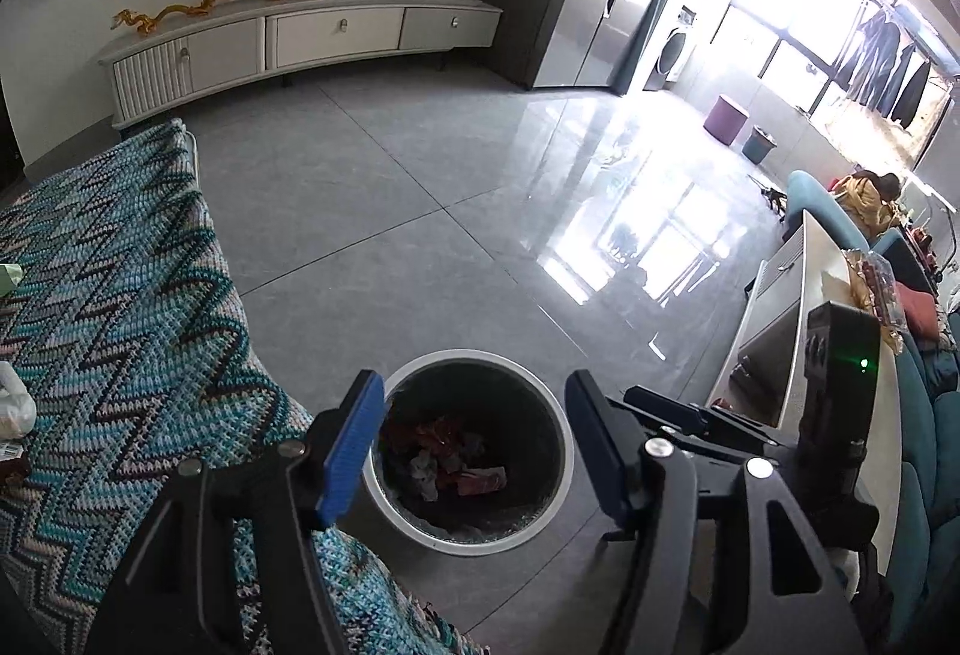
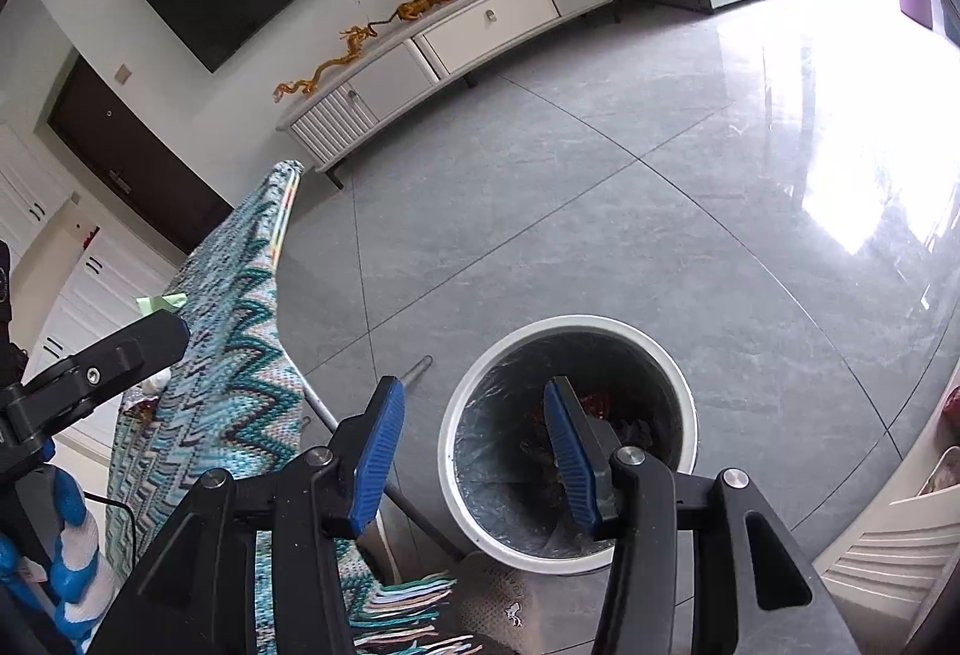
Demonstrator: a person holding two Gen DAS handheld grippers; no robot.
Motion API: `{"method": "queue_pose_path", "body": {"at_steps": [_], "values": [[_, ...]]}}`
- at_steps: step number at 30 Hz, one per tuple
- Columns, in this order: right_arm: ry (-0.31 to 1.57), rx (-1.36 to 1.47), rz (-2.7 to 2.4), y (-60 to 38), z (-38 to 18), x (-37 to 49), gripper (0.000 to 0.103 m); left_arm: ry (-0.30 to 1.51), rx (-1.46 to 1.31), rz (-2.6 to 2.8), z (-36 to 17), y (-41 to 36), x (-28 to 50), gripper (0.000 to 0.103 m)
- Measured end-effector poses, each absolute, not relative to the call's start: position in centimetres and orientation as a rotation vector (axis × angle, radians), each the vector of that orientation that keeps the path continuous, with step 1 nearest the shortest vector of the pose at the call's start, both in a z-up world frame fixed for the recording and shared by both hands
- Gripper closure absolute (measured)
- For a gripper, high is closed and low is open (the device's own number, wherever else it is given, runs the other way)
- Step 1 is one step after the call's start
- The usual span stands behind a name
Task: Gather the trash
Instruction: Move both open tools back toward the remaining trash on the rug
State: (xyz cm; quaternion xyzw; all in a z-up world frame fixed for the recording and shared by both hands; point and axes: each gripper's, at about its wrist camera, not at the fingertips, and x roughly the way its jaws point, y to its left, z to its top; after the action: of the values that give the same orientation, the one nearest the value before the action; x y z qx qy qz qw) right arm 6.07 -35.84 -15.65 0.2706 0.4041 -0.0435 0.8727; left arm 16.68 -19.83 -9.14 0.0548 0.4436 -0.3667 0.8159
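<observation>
I hold both grippers over the round white-rimmed, black-lined waste bin (image 1: 468,451), already holding crumpled red and grey trash (image 1: 447,460). My left gripper (image 1: 474,445) and right gripper (image 2: 474,460) gape with nothing between them. The bin sits at twelve o'clock from both; right looks nearer.

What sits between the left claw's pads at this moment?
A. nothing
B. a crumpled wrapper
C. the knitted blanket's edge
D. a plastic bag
A: the left claw stands open and empty above the trash bin, where wrappers already lie.
</observation>
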Motion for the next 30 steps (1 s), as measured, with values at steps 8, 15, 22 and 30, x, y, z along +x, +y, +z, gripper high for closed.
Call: {"method": "queue_pose_path", "body": {"at_steps": [8,15,22,30], "values": [[0.792,0.528,-0.081,-33.8,-12.4,5.0,0.057,0.886,0.090,-0.775,-6.8,-16.8,15.2,0.042],[0.741,0.481,-0.046,-31.0,-9.2,4.6,0.057,0.843,0.046,-0.747,-5.1,-12.9,14.8,0.042],[0.679,0.423,0.004,-28.0,-5.2,4.0,0.057,0.793,-0.004,-0.695,-3.2,-7.9,15.0,0.042],[0.611,0.353,0.100,-23.9,-0.7,3.7,0.057,0.721,-0.067,-0.595,-0.7,-0.7,15.3,0.042]]}}
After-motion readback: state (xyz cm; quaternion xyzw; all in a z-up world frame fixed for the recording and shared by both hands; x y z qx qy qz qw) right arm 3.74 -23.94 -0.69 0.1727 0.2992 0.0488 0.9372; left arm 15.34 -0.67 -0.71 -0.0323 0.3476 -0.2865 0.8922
